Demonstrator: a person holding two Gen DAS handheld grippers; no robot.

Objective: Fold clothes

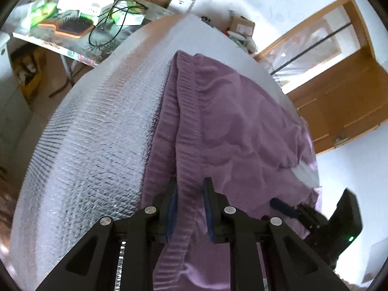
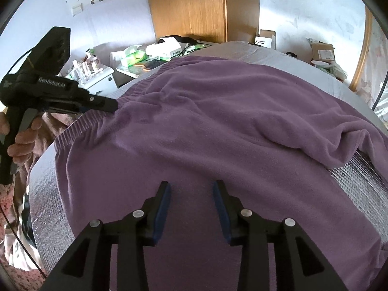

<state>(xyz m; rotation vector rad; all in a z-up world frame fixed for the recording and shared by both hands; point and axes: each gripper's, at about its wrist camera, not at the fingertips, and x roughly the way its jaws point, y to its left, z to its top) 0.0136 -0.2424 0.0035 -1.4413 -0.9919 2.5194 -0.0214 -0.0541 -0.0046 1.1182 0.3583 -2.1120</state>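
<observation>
A purple fleece garment [image 1: 237,126] with a ribbed waistband [image 1: 189,131] lies spread on a silver quilted surface [image 1: 97,133]. My left gripper [image 1: 190,184] has its jaws partly apart, straddling the raised waistband fold; in the right wrist view it [image 2: 111,105] sits at the waistband edge and looks closed on it. My right gripper [image 2: 191,186] is open and empty, just above the flat purple cloth [image 2: 218,133]. It also shows in the left wrist view [image 1: 278,203] at the garment's right edge.
A cluttered side table [image 1: 72,36] with a hairbrush [image 1: 72,28], boxes and cables stands beyond the surface. A wooden wardrobe [image 2: 189,7] and wooden door frame [image 1: 339,77] are behind. A person's hand [image 2: 21,140] holds the left gripper.
</observation>
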